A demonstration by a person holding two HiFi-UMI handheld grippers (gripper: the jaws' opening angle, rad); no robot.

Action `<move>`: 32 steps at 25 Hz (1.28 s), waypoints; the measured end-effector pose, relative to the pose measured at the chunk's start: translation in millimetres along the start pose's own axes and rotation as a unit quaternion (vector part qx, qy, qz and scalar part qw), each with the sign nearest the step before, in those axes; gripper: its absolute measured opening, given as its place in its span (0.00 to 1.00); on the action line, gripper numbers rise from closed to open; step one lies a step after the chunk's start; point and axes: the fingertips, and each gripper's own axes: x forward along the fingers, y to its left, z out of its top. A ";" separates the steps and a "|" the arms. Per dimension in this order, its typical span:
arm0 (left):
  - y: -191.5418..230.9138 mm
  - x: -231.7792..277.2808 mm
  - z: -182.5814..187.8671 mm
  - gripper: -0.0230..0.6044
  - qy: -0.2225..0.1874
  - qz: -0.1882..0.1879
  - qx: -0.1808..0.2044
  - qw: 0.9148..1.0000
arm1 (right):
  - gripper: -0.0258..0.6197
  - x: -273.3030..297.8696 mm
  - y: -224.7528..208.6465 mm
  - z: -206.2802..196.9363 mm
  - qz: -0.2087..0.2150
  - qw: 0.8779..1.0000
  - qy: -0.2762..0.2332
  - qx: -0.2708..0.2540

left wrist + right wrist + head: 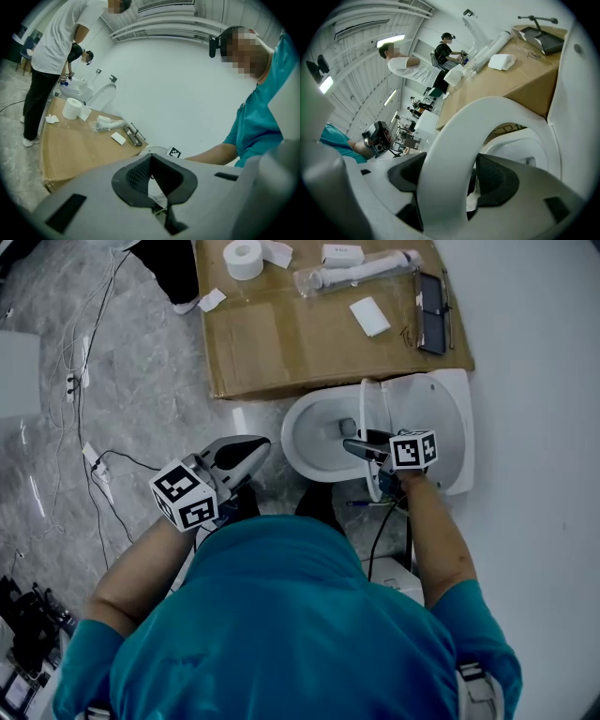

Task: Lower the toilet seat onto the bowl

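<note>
The white toilet seat (364, 413) stands nearly upright, edge-on, between the bowl (305, 432) and the raised lid (431, 413). My right gripper (361, 448) reaches in from the near side and is shut on the seat's lower rim. In the right gripper view the seat ring (454, 131) fills the gap between both dark pads (499, 180), and the bowl (520, 150) shows through the ring. My left gripper (255, 451) hangs shut and holds nothing, to the left of the bowl above the floor. Its view shows the jaws (157, 185) meeting at the tips.
A cardboard sheet (309, 334) lies beyond the toilet with a paper roll (245, 259), a wrapped tube (361, 271) and a black tool (431, 301). Cables (94, 465) run over the grey floor at left. A white wall is at right. A person (51, 56) stands further off.
</note>
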 end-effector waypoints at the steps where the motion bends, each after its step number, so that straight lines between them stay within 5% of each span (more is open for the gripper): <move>1: 3.2 -0.7 -1.6 0.03 -0.001 0.001 -0.001 1.000 | 0.55 5.7 0.3 -1.1 -0.004 1.000 0.000 -0.001; 32: 113.4 -38.0 -59.3 0.03 -0.015 0.041 -0.027 0.999 | 0.55 201.3 -44.3 -62.8 -0.182 0.982 0.035 -0.038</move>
